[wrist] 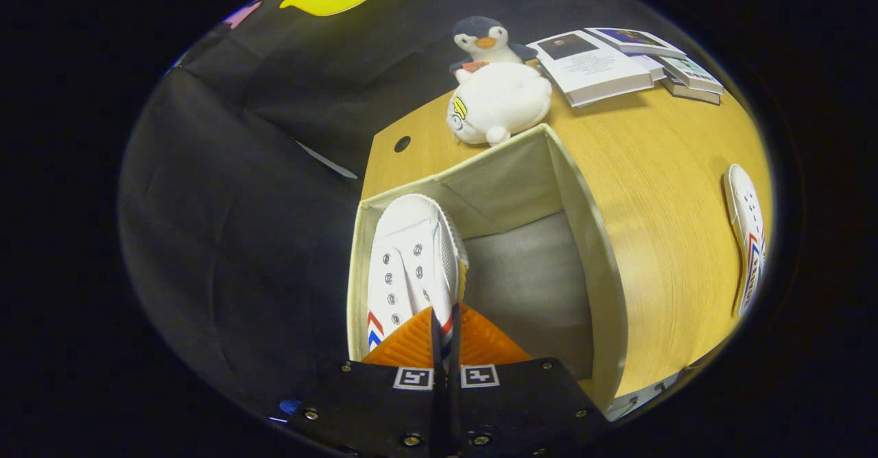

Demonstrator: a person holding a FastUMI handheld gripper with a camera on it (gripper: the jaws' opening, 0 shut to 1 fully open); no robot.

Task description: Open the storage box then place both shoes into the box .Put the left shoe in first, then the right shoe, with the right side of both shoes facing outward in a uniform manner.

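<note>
Where the wood bench (658, 190) meets the dark cloth wall, an open storage box (593, 252) sits at the bench's edge w/ its top wide open. The box is pale inside & its floor is mostly bare. One white shoe (408, 266) is inside the box, close to the box's left wall, toe pointing away from the tongs (444, 338). It has red & blue stripes on its side. The tongs are pressed nearly together, pinching the back part of that shoe. The other shoe (746, 238) lies on the bench, well apart from the box, off to the right. Beyond the box, touching its far corner, is a plush penguin (497, 94). Near the penguin are some books (621, 60), one lying open.
</note>
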